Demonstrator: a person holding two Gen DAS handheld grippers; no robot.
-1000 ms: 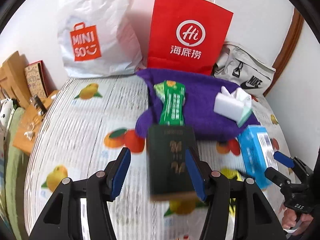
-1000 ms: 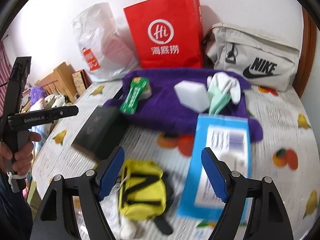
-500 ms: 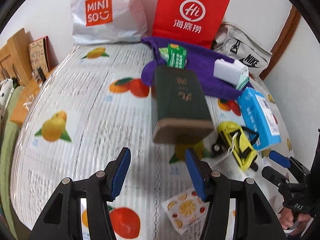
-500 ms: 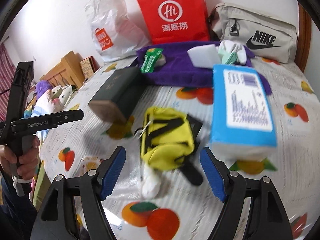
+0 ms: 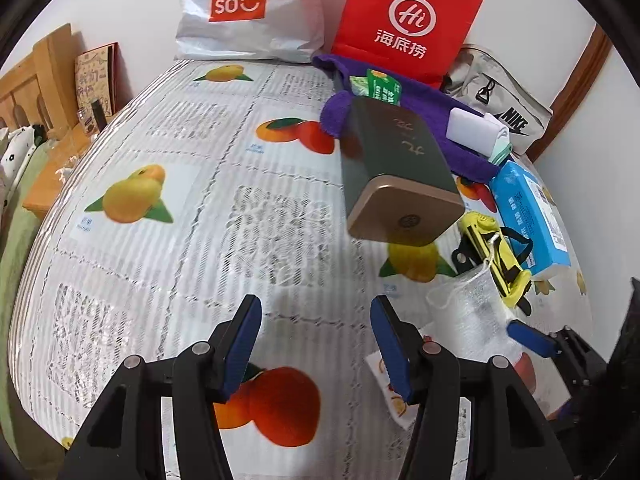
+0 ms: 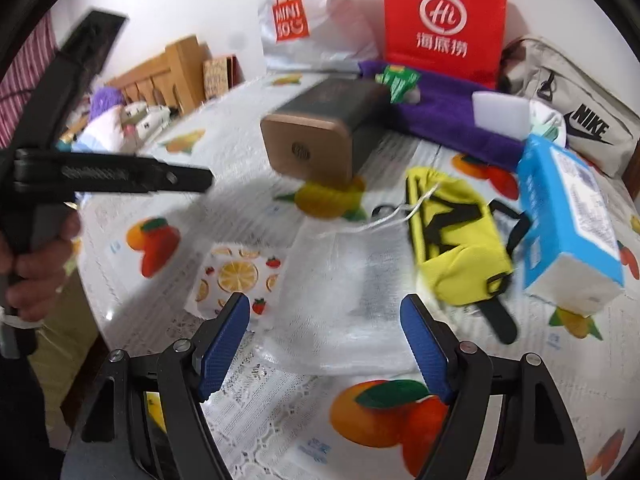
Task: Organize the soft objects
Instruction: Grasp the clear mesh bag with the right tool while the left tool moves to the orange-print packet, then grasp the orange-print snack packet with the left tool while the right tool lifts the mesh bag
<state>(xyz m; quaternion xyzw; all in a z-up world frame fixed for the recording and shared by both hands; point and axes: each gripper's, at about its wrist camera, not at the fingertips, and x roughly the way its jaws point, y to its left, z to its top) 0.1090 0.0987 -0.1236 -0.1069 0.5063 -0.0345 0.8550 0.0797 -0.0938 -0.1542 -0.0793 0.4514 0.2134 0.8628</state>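
Note:
My left gripper [image 5: 316, 340] is open and empty above the fruit-print tablecloth [image 5: 168, 184]. My right gripper [image 6: 326, 340] is open and empty over a clear bubble-wrap pouch [image 6: 340, 296], also in the left wrist view [image 5: 472, 320]. A purple towel [image 5: 432, 120] lies at the back with a green packet [image 5: 380, 86] and a white tissue pack [image 5: 468, 130] on it. A yellow pouch [image 6: 452, 240] lies beside a blue tissue pack [image 6: 568, 220]. A dark green box [image 5: 396, 172] lies in the middle.
A white Miniso bag [image 5: 244, 12], a red paper bag [image 5: 408, 24] and a grey Nike bag [image 5: 504, 100] stand along the back wall. A fruit-print card [image 6: 236, 276] lies by the bubble pouch. Wooden furniture [image 5: 44, 76] stands left of the table.
Both grippers have pulled back toward the near table edge, so the box, pouch and tissue pack look farther away. The left gripper let go of the dark green box.

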